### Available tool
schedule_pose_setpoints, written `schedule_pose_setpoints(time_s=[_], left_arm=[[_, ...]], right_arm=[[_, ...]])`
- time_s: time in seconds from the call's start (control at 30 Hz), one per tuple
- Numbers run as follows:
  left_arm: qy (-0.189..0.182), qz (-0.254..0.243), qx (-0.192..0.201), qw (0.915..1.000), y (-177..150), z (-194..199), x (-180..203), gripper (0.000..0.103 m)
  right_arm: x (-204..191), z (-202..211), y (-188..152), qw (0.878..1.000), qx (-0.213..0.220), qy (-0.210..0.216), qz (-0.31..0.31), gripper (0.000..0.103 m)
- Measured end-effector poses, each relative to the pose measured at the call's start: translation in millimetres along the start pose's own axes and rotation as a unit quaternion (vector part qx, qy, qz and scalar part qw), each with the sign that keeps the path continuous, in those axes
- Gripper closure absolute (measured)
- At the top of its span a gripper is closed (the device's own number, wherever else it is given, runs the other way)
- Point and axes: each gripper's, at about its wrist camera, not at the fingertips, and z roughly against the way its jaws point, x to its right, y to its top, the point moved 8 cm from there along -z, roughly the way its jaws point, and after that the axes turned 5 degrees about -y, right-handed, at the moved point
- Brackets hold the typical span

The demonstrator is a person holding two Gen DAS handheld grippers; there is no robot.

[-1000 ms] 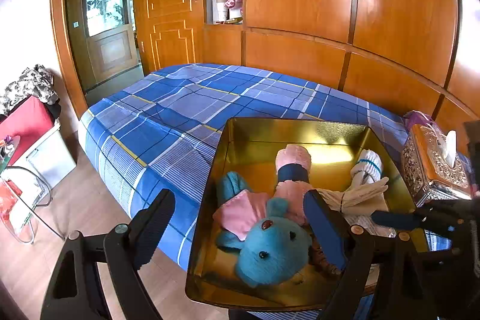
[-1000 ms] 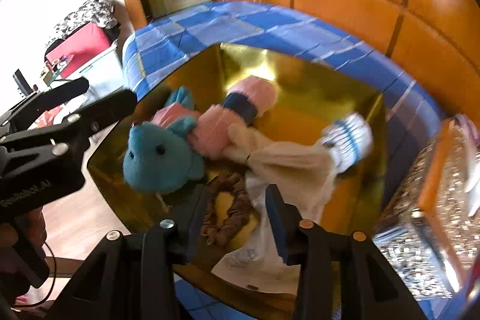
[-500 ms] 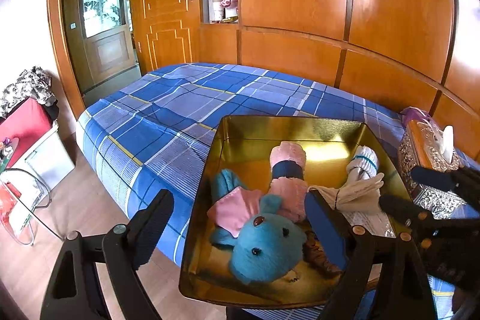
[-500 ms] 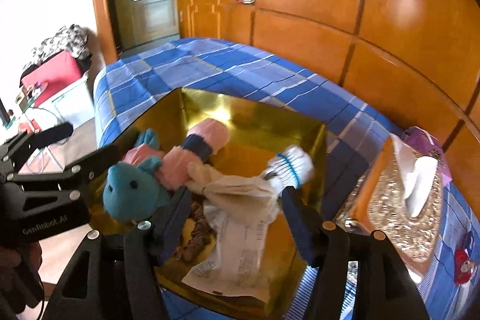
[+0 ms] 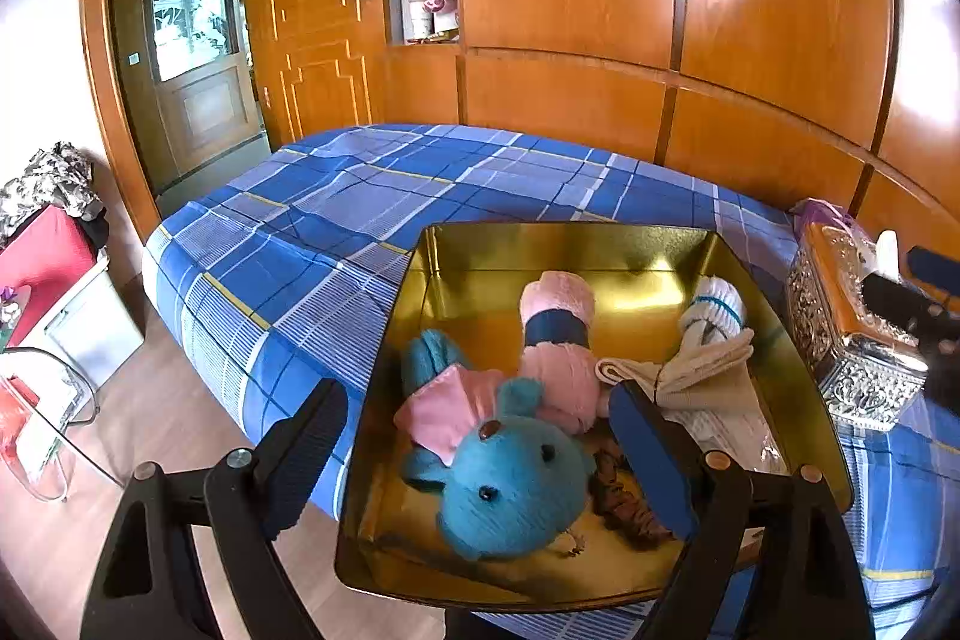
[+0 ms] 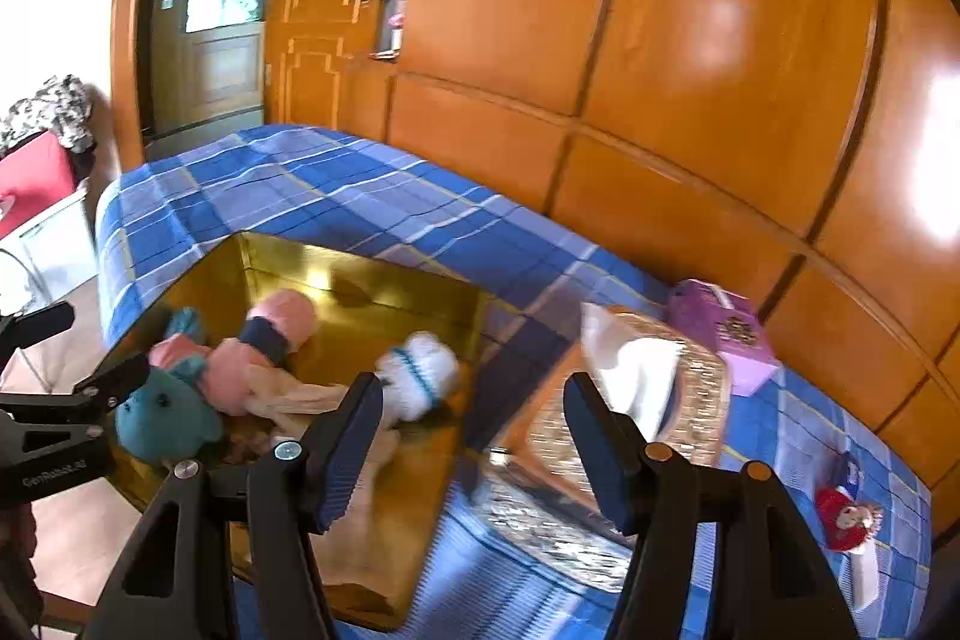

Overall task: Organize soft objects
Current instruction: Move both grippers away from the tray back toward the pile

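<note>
A gold tray (image 5: 570,238) rests on the blue checked bed. In it lie a teal plush toy (image 5: 510,490) in pink clothes, a pink roll with a navy band (image 5: 558,316), white striped socks (image 5: 714,310), a beige cloth bundle (image 5: 690,376) and a brown ring (image 5: 624,502). My left gripper (image 5: 474,460) hangs open above the tray's near left part, empty. My right gripper (image 6: 474,448) is open and empty, raised over the tray's right rim (image 6: 480,304), facing the tissue box (image 6: 630,400). The teal toy (image 6: 162,418) and the socks (image 6: 420,370) lie to its left.
An ornate silver tissue box (image 5: 852,340) stands just right of the tray, with a purple box (image 6: 720,334) behind it and a small red doll (image 6: 840,517) further right. Wooden panelling backs the bed. A red case (image 5: 42,256) and a glass table stand on the floor at left.
My right gripper has risen out of the tray and swung right towards the tissue box, with its jaws wider than before. The left gripper has hardly moved.
</note>
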Motion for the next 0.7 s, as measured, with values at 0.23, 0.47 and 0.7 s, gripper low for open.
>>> schedule_pose_setpoints(time_s=[0.23,0.47,0.7], left_arm=[[-0.015,-0.016,0.003,0.9998,2,5,17,0.014],[-0.037,-0.046,0.019,0.9981,19,16,44,0.014],[-0.080,-0.088,0.039,0.9921,42,26,90,0.014]], right_arm=[[57,4,-15,0.999,-0.001,-0.038,-0.036,0.040],[147,-4,-53,0.991,-0.034,-0.094,-0.088,0.040],[279,-6,-121,0.960,-0.101,-0.160,-0.205,0.040]])
